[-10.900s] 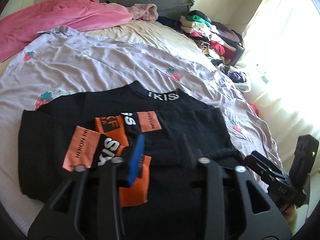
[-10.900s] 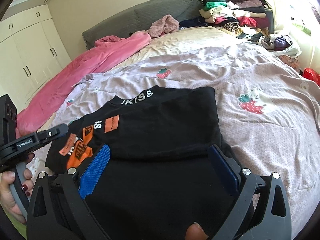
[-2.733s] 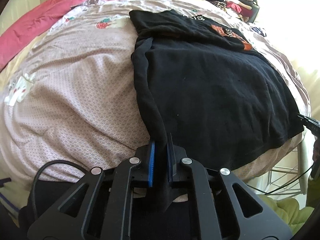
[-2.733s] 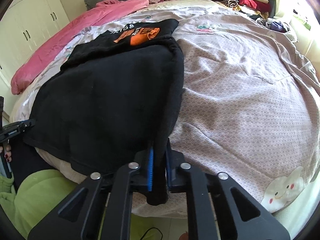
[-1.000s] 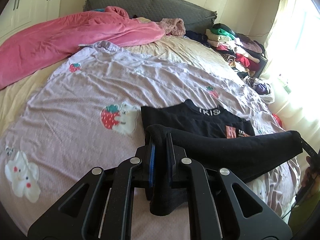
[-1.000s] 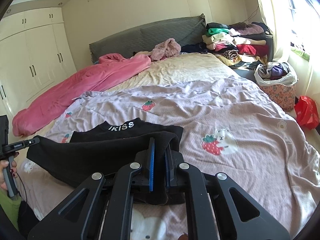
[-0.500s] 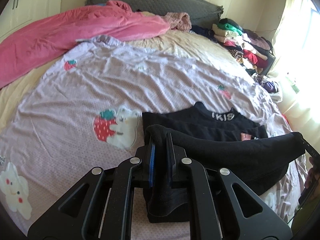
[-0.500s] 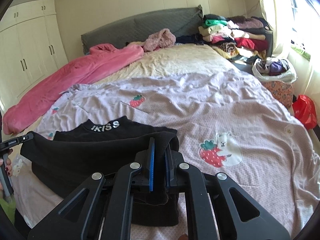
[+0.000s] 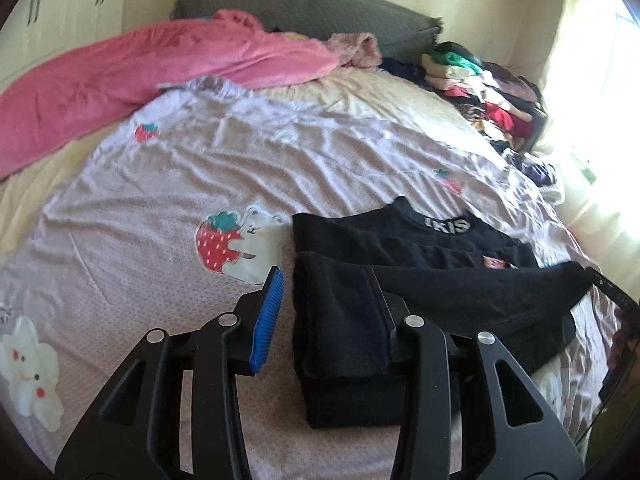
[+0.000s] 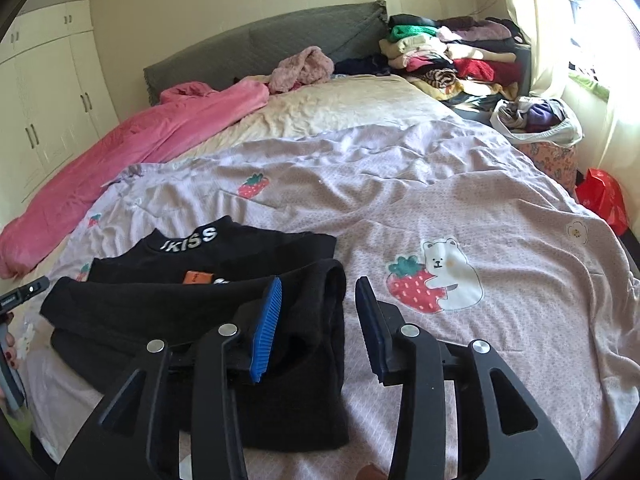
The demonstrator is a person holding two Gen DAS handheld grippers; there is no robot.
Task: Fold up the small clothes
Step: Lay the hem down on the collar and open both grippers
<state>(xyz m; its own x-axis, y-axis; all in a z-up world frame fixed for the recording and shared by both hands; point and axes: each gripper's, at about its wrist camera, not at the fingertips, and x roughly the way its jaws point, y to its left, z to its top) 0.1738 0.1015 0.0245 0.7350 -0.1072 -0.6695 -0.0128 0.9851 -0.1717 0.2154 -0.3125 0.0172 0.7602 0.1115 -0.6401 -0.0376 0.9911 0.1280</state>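
Black top (image 9: 400, 292) lies folded on the near part of the bed, on the lilac bedspread (image 9: 160, 208) with strawberry and bear prints. Its collar with white letters (image 10: 188, 239) points to the far side, and a small orange label (image 10: 197, 278) shows just below the collar. The lower part of the garment is doubled over the upper part, so a thick fold runs from left to right across it.

In the left wrist view the left gripper (image 9: 326, 304) stands at the left end of this fold. Its jaws are opening. The corner of the fold is still between them, and it lies against the right finger, while the blue pad (image 9: 268, 316) of the left finger is clearly apart from the cloth.

In the right wrist view the right gripper (image 10: 320, 320) stands at the right end of the fold. Its jaws are also opening. The right corner of the top is between them, near the left blue pad (image 10: 266, 328); the right finger is over the bare bedspread and does not touch the cloth.

A pink blanket (image 10: 140, 148) lies along the far left side of the bed. A pile of clothes (image 10: 448, 56) is at the far right, beside the grey headboard (image 10: 260, 44).
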